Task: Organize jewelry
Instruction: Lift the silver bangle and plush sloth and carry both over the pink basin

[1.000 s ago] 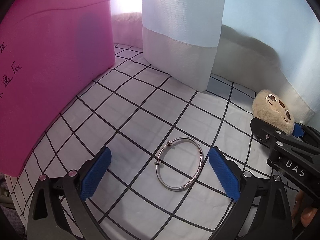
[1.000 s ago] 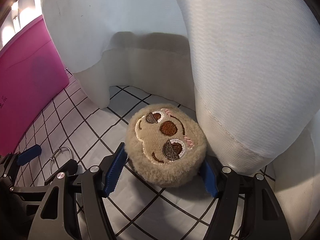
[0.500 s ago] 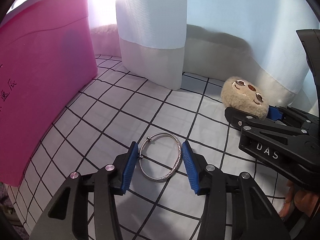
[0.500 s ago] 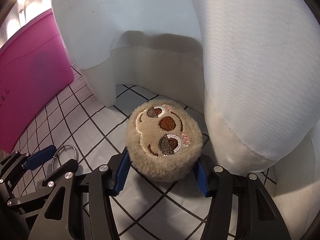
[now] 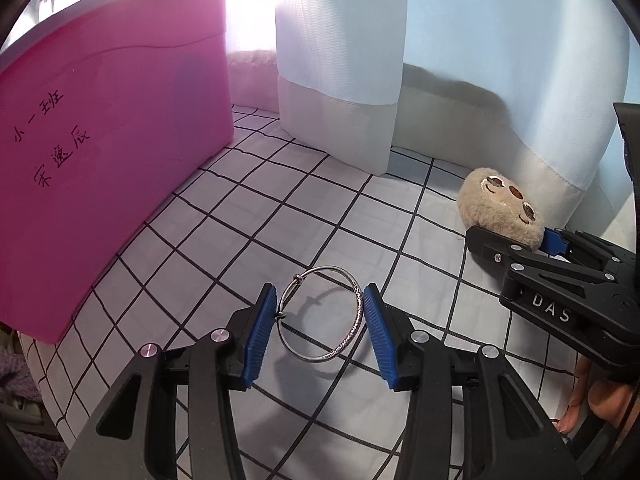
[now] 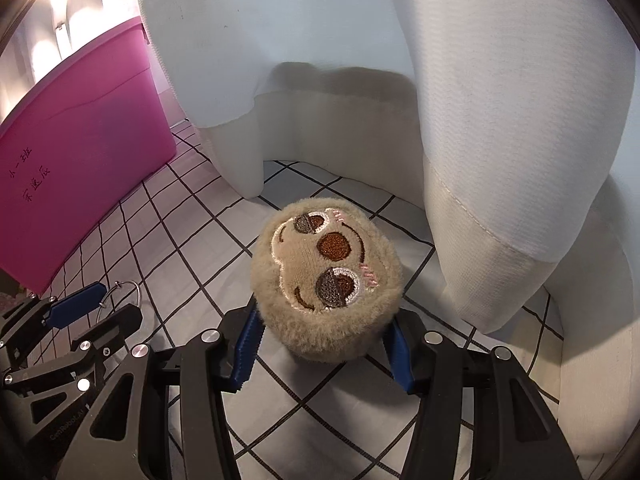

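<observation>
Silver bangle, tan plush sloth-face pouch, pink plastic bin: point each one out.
Silver bangle (image 5: pixel 354 312), left wrist view, on its right rim.
Tan plush sloth-face pouch (image 6: pixel 326 272), right wrist view, embroidered face.
Pink plastic bin (image 5: pixel 120 152), left wrist view, side wall.

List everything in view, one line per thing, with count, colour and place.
bangle: 1, silver, lifted off the cloth between the left tool's pads
plush sloth case: 1, tan, on the cloth between the right tool's pads
bin: 1, pink, handwritten characters, left side
cloth: 1, white with black grid, underneath everything
curtain: white, hanging at the back
left tool: 1, black with blue pads, shut on the bangle
right tool: 1, black with blue pads, gripping the case
</observation>
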A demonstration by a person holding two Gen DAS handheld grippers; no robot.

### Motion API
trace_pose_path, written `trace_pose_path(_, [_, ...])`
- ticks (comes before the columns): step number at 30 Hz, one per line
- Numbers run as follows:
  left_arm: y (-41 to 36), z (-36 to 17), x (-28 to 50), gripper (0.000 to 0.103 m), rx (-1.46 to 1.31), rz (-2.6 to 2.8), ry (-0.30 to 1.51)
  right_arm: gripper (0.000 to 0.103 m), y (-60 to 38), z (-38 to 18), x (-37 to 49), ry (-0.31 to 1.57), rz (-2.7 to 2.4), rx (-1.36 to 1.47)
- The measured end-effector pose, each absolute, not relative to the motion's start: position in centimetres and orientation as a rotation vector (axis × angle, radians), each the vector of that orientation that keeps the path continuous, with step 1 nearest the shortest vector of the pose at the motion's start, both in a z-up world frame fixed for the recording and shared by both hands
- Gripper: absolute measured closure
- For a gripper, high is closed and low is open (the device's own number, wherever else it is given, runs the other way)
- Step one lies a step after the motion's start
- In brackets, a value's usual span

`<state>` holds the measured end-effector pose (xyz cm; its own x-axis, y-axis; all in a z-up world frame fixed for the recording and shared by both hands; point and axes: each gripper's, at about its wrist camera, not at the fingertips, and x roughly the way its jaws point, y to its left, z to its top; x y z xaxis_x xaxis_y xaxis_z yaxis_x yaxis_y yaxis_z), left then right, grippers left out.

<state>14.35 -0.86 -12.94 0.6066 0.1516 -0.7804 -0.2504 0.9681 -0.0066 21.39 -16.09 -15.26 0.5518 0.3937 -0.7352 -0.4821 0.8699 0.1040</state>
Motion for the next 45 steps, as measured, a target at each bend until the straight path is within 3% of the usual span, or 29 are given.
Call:
trace_pose_path(15, [1.4,-8.2,10.1,0.059,-0.201,0.264,0.823,0.051,-17.8,-10.1,16.7,0.788,0.579,-0.117])
trace_pose_path(28, [5.1,2.7,3.8,0.059,-0.237,0.393,0.668,0.051,-15.5,-0.2,12.4,0.649,0.750,-0.123])
trace_pose_path(36, [12.3,9.0,1.5,0.059,-0.248,0.449,0.593,0.051,-9.7,5.5,10.8,0.564,0.806,-0.102])
trace_pose_path(45, [22.1,11.3,3.4,0.059,-0.240,0.451,0.562,0.051,0.9,8.7,11.8,0.565,0.826,-0.104])
